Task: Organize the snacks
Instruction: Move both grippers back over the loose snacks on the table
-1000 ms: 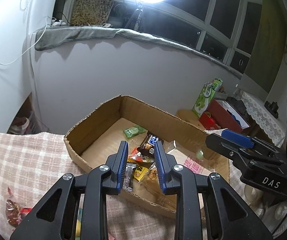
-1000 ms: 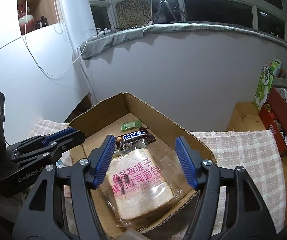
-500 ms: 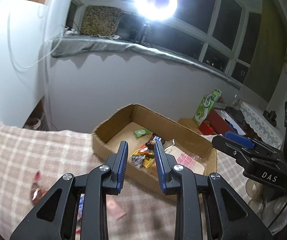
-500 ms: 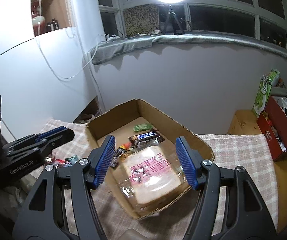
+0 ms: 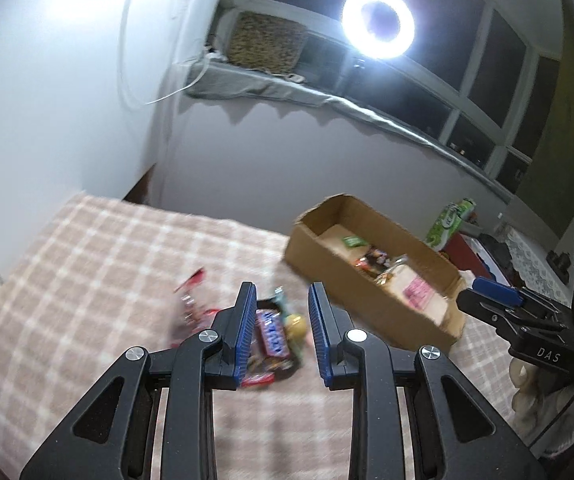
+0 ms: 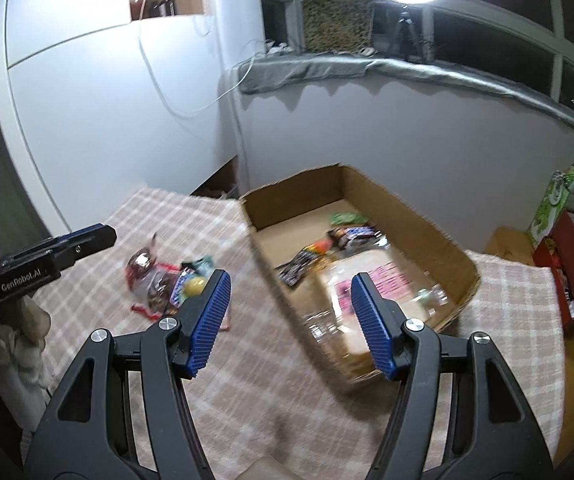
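left wrist view: the left hand-held gripper [image 5: 281, 322] has its jaws set narrow with nothing between the pads, hanging over a small heap of loose snacks [image 5: 271, 332] on the checked cloth [image 5: 99, 264] that covers the bench. the heap is blurred; one red-and-blue chocolate bar [image 5: 273, 334] can be made out, long axis running away from the camera, next to one round yellow piece [image 5: 297, 324] and one red wrapper [image 5: 191, 300] to its left. the rest cannot be counted.

one cardboard box [image 5: 351, 292] sits on the cloth to the right of the heap, well apart from it, long axis running from upper left to lower right. inside it are one green packet [image 5: 353, 242] at the far end, a cluster of small dark and orange wrappers in the middle, and one bagged sliced bread loaf [image 5: 415, 292] at the near end.

in the right wrist view the right hand-held gripper [image 6: 291, 320] stands about half spread and empty, above the near left wall of the box [image 6: 263, 252]. here the box runs from upper left towards lower right; the bread [image 6: 371, 288] lies flat along that axis, and one dark chocolate bar [image 6: 351, 236] lies crosswise beyond it. the snack heap [image 6: 167, 280] lies left of the box. two hand-held grippers in all, each visible at the edge of the other's view.
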`<action>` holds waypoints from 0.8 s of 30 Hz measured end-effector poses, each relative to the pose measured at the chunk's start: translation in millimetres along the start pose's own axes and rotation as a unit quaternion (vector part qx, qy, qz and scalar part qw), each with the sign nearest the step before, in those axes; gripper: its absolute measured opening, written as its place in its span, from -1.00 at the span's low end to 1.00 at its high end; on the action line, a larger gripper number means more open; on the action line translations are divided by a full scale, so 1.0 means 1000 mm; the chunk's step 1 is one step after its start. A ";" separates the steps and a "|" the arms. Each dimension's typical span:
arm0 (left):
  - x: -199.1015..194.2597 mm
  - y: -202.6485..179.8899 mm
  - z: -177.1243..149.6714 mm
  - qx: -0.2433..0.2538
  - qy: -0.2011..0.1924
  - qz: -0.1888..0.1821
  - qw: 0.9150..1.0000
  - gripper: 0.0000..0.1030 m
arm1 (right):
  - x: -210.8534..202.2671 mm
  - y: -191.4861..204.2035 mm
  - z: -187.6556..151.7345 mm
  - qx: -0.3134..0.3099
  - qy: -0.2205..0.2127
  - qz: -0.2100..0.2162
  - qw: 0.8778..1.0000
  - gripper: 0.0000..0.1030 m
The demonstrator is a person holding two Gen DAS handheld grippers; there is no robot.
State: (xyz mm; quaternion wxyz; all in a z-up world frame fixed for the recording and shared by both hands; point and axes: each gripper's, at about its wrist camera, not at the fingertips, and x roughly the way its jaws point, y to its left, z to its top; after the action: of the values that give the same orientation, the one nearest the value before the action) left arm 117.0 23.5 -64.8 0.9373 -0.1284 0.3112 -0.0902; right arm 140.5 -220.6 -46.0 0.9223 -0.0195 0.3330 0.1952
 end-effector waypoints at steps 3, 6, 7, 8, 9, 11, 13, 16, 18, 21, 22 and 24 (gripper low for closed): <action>-0.007 0.016 -0.008 -0.010 0.005 0.008 1.000 -0.51 | 0.006 0.010 -0.006 -0.005 0.011 0.008 1.000 0.27; -0.009 0.030 -0.017 -0.018 0.015 0.018 1.000 -0.51 | 0.014 0.019 -0.010 -0.011 0.028 0.019 0.999 0.27; -0.008 0.035 -0.020 -0.023 0.020 0.020 0.999 -0.51 | 0.018 0.022 -0.012 -0.012 0.034 0.023 0.999 0.27; -0.008 0.038 -0.022 -0.025 0.022 0.021 0.999 -0.51 | 0.022 0.025 -0.013 -0.013 0.040 0.027 0.999 0.27; -0.008 0.041 -0.025 -0.027 0.025 0.023 0.999 -0.51 | 0.025 0.028 -0.014 -0.016 0.044 0.030 0.998 0.27; -0.007 0.045 -0.028 -0.029 0.030 0.024 0.999 -0.51 | 0.033 0.034 -0.016 -0.019 0.054 0.034 0.998 0.27; -0.005 0.048 -0.030 -0.030 0.035 0.024 0.999 -0.51 | 0.041 0.040 -0.017 -0.020 0.063 0.044 0.997 0.27; -0.001 0.050 -0.033 -0.030 0.040 0.026 0.998 -0.51 | 0.051 0.049 -0.018 -0.022 0.073 0.055 0.996 0.27; 0.000 0.052 -0.032 -0.034 0.037 0.026 0.998 -0.51 | 0.058 0.051 -0.017 -0.019 0.078 0.059 0.995 0.27; -0.001 0.056 -0.030 -0.041 0.035 0.023 0.998 -0.51 | 0.072 0.055 -0.015 -0.002 0.091 0.077 0.993 0.09; -0.001 0.058 -0.029 -0.041 0.035 0.023 0.998 -0.51 | 0.077 0.056 -0.014 0.004 0.095 0.084 0.992 -0.02; -0.001 0.060 -0.027 -0.041 0.033 0.023 0.998 -0.51 | 0.091 0.061 -0.008 0.011 0.108 0.099 0.989 -0.16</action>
State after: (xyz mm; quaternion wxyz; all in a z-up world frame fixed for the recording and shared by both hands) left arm 105.0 75.4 -103.1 0.9224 -0.1564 0.3479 -0.0603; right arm 176.3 -134.6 -103.3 0.8572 0.0028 0.4334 0.2783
